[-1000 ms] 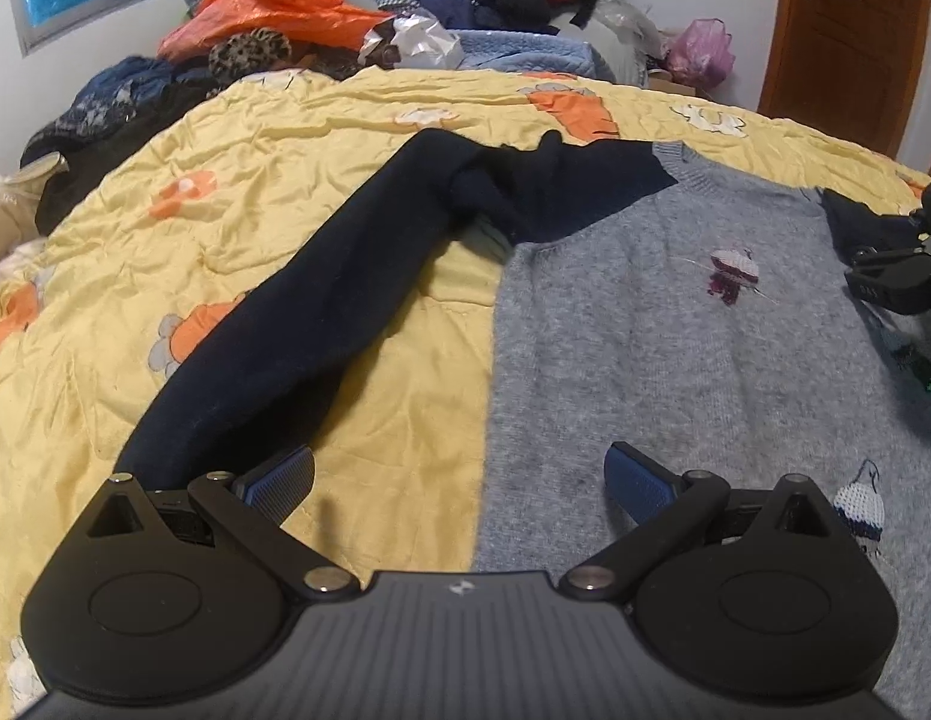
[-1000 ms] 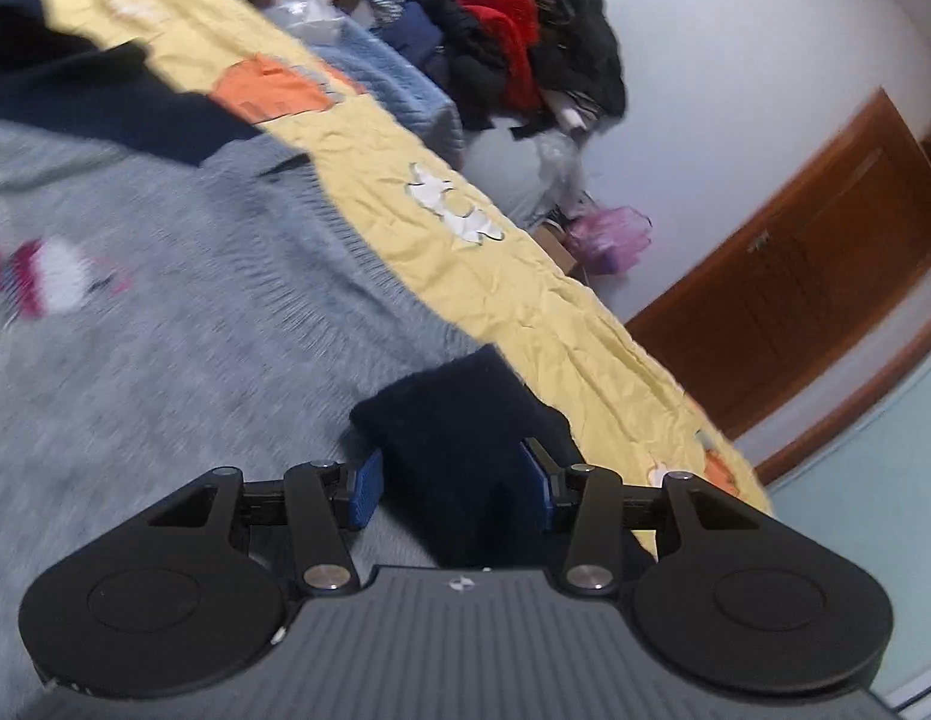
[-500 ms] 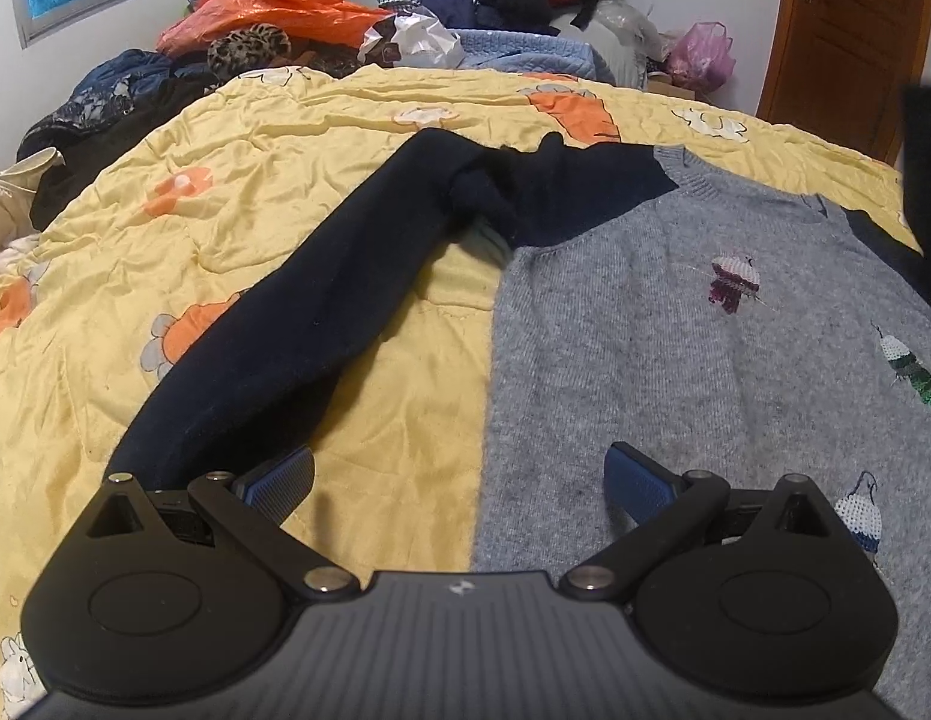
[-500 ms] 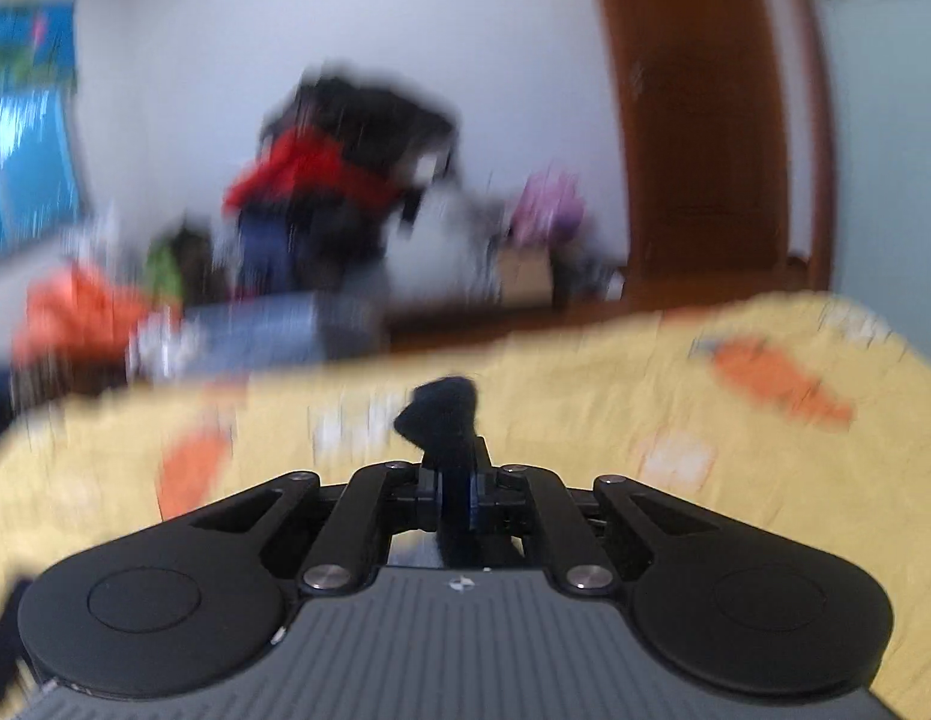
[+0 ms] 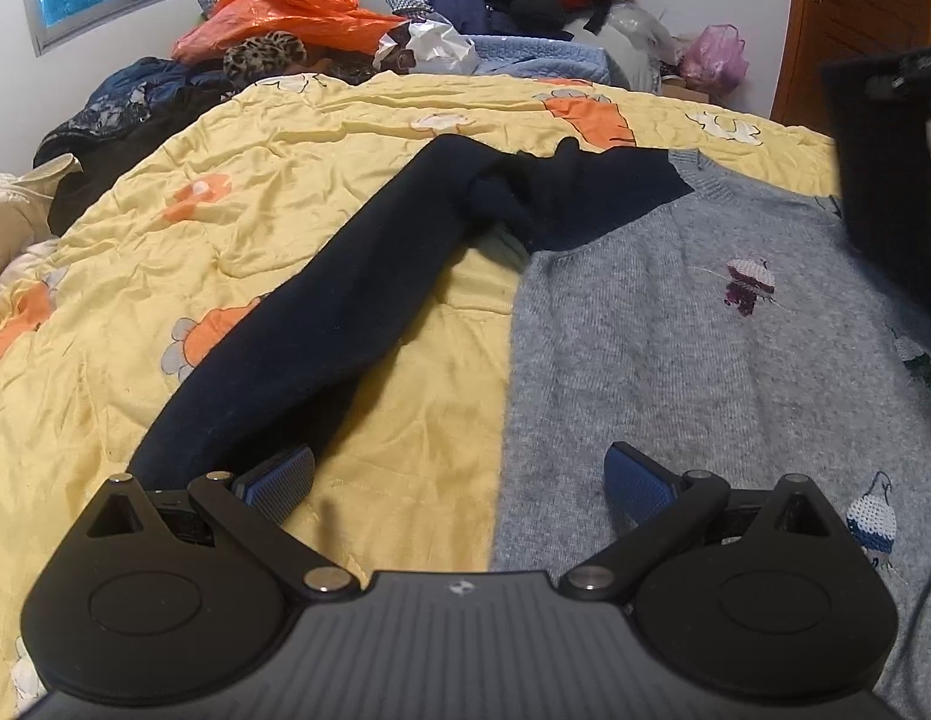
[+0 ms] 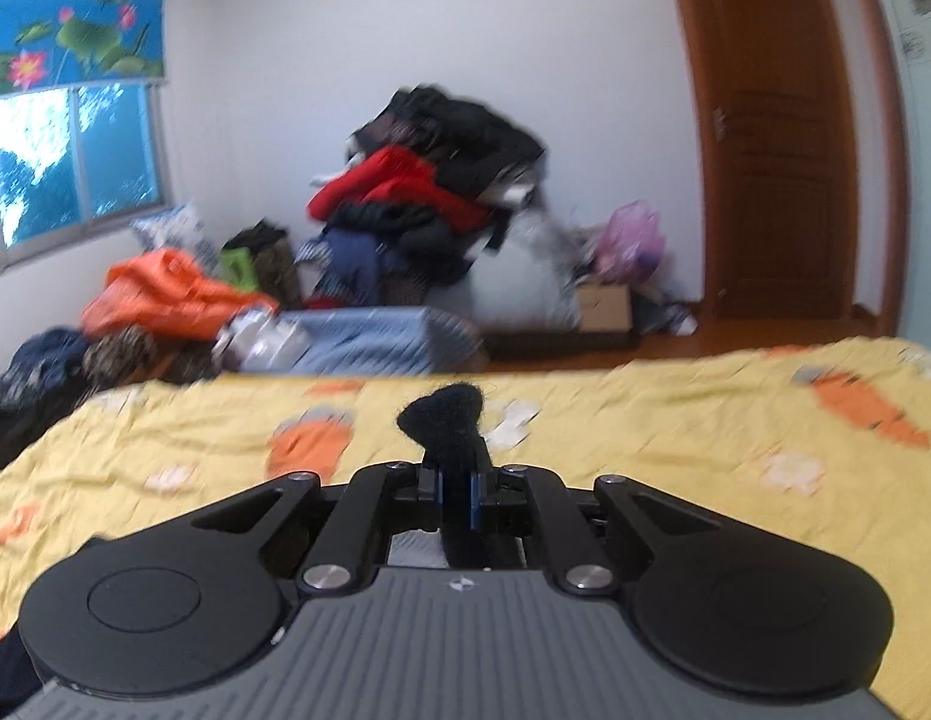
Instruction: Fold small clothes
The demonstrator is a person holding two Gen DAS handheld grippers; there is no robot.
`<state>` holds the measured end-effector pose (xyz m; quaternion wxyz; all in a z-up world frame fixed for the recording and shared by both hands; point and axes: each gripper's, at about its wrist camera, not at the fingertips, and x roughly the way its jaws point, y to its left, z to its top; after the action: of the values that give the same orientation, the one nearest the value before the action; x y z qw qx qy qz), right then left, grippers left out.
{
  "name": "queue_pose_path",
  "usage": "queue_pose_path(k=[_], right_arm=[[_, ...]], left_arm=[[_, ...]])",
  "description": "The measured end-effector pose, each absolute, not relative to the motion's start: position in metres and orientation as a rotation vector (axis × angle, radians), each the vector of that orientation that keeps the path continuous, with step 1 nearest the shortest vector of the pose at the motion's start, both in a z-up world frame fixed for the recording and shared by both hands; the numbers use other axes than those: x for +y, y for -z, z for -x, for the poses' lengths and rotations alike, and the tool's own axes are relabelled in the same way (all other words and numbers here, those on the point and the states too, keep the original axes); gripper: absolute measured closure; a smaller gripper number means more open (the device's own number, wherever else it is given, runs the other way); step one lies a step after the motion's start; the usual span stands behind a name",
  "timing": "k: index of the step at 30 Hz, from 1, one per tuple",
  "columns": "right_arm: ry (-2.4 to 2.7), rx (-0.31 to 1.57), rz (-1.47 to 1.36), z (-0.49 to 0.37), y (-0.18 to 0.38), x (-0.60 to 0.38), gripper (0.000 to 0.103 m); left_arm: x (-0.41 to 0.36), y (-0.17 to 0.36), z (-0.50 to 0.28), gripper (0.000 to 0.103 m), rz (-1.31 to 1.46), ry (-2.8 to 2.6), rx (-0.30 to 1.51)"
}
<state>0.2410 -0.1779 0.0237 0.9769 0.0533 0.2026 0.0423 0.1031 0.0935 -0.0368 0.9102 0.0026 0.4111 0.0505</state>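
While the left gripper (image 5: 459,480) hangs low over the bed with its jaws wide apart and nothing between them, the right gripper (image 6: 459,495) has its jaws pressed together on a tuft of the navy right sleeve (image 6: 447,420), which pokes up past the pads. A second ago those same jaws stood open around the cuff as it lay on the grey knit; half a second ago they had closed on it and the view was swinging upward. Now the right wrist camera looks level across the yellow carrot-print quilt (image 6: 675,420) toward the clothes pile (image 6: 429,204) and the wooden door (image 6: 777,138), so the cuff has been lifted clear of the bed. From the left wrist view the raised sleeve shows as a dark band (image 5: 885,180) hanging at the right edge, above the grey sweater (image 5: 675,330), which lies flat with its embroidered motifs facing up. The other navy sleeve (image 5: 321,324) stretches out untouched across the quilt toward the left gripper.

That lift probably starts the first fold: the held sleeve looks ready to be carried inward over the sweater's chest. The left sleeve would then want the same treatment, and the open left gripper sits just beside its cuff.
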Motion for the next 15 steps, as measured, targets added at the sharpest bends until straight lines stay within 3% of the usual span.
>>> queue_pose_path(k=[15], right_arm=[[-0.159, 0.457, 0.060, -0.232, 0.003, -0.105, 0.088]], left_arm=[[0.127, 0.030, -0.102, 0.000, 0.176, -0.117, 0.825]])
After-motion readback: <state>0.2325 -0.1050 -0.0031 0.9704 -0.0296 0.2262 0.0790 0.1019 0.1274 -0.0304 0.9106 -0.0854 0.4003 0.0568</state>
